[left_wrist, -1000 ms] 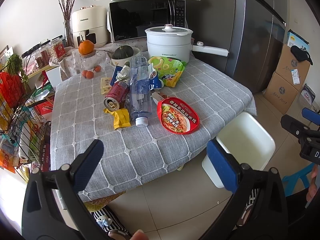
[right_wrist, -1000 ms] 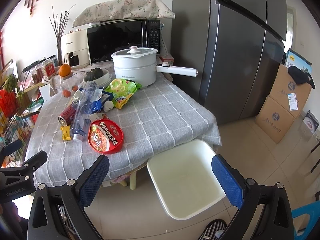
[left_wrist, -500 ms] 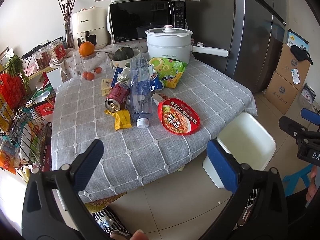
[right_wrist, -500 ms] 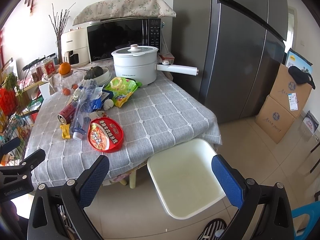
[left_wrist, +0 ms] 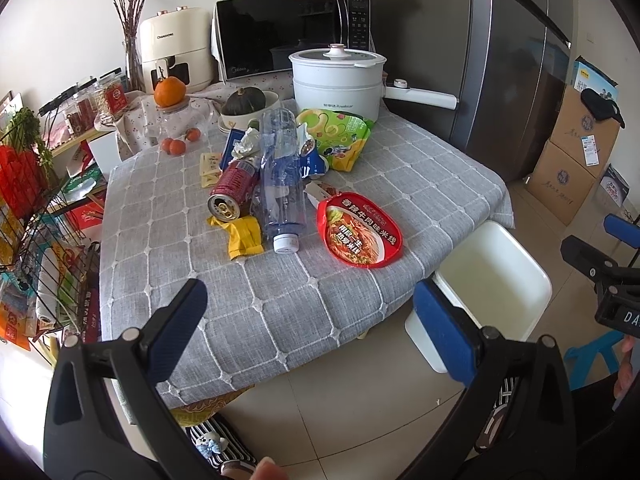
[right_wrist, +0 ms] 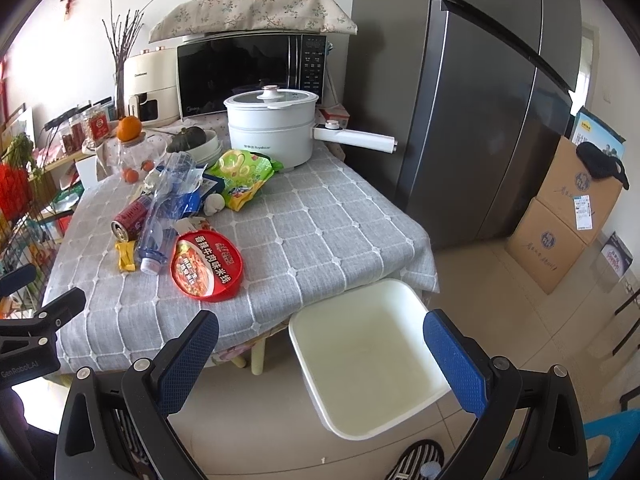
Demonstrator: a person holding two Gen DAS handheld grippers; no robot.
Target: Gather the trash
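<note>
Both grippers are hovering off the table's near edge, holding nothing: the left gripper (left_wrist: 306,316) is keeping its blue-padded fingers spread wide apart, and the right gripper (right_wrist: 320,354) is gaping just as wide above the white square plastic bin (right_wrist: 372,364), which is sitting on the floor just beside the table's near right corner. On the grey checked tablecloth (left_wrist: 360,184) the trash is lying in a cluster toward the middle: a red oval noodle-bowl lid (left_wrist: 359,230) is resting nearest the edge, a crushed clear plastic bottle (left_wrist: 282,176) is lying beside it, a red drink can (left_wrist: 232,192) is lying on its side, touching a crumpled yellow wrapper (left_wrist: 242,234), and a green snack bag (left_wrist: 338,136) is sprawling farther back, near the white lidded electric pot (left_wrist: 338,78).
</note>
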